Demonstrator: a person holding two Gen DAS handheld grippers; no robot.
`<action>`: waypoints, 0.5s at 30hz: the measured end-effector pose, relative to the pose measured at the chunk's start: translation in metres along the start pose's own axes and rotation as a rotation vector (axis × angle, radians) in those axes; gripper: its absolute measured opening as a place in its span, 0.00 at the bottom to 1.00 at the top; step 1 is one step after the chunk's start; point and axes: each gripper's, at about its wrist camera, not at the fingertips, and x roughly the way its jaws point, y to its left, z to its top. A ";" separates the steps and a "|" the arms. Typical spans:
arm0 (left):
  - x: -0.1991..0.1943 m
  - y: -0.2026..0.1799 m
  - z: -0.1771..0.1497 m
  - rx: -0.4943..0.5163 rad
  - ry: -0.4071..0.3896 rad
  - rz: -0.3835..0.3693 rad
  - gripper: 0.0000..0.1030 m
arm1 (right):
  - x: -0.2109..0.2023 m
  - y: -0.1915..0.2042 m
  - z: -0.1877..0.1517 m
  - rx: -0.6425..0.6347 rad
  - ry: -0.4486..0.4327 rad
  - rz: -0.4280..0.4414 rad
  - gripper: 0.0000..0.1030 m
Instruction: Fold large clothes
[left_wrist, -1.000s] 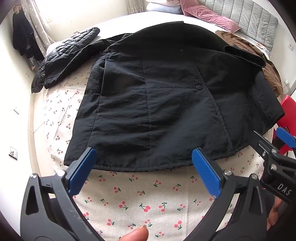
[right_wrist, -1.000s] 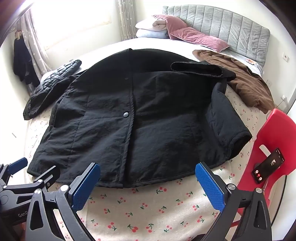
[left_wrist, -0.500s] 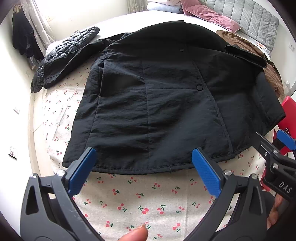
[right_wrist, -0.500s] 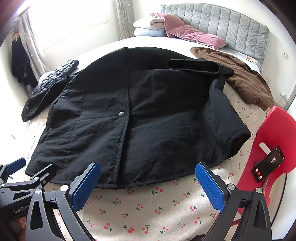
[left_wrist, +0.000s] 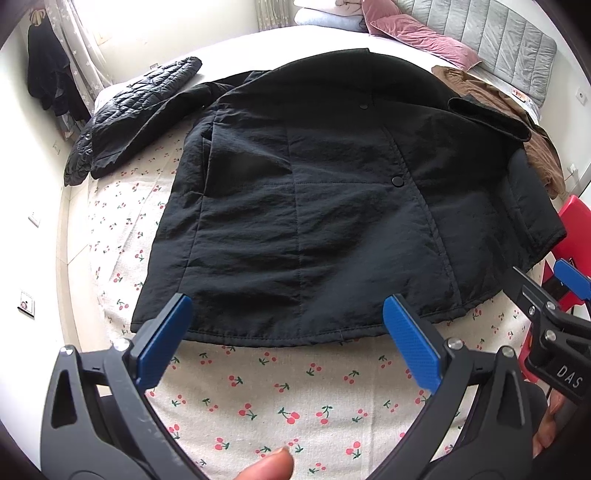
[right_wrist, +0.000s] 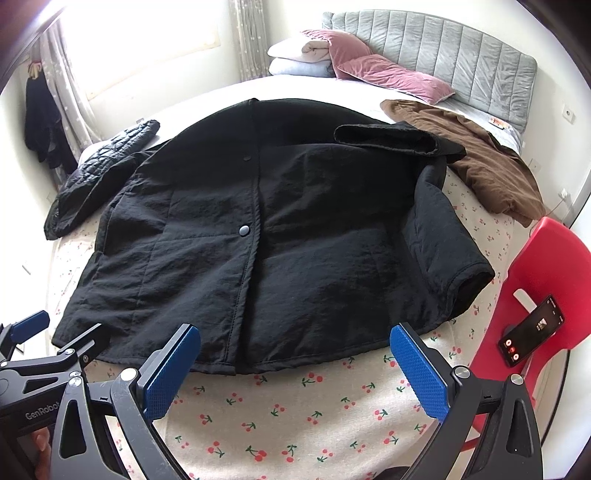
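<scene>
While the black jacket (left_wrist: 314, 206) is lying spread flat, front side up, across the middle of the bed (left_wrist: 295, 406), I am holding my left tool (left_wrist: 284, 345) just short of its hem — blue pads wide apart, gripping nothing. My right tool (right_wrist: 295, 373) is hovering the same way in the lower part of its own view, spread wide and empty, with the cherry-print sheet showing between the pads. One jacket sleeve (right_wrist: 443, 240) is running down the right side of the frame, its cuff near the bed's edge, and the other sleeve is folded across the chest at upper right. A quilted black garment (left_wrist: 129, 118) is lying at upper left — touching the jacket's shoulder. A brown garment (right_wrist: 472, 162) is sitting at upper right, and a phone (right_wrist: 532, 328) is resting on the red chair (right_wrist: 546, 258) at the right edge.
</scene>
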 end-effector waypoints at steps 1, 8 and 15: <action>0.000 0.000 0.000 -0.002 -0.002 0.000 1.00 | 0.000 0.000 0.000 -0.002 0.000 -0.002 1.00; -0.003 0.001 0.002 -0.003 -0.016 0.000 1.00 | -0.003 0.000 0.004 -0.018 -0.009 -0.016 1.00; -0.002 0.003 0.008 0.012 -0.050 0.005 1.00 | -0.002 0.003 0.012 -0.039 -0.010 -0.013 1.00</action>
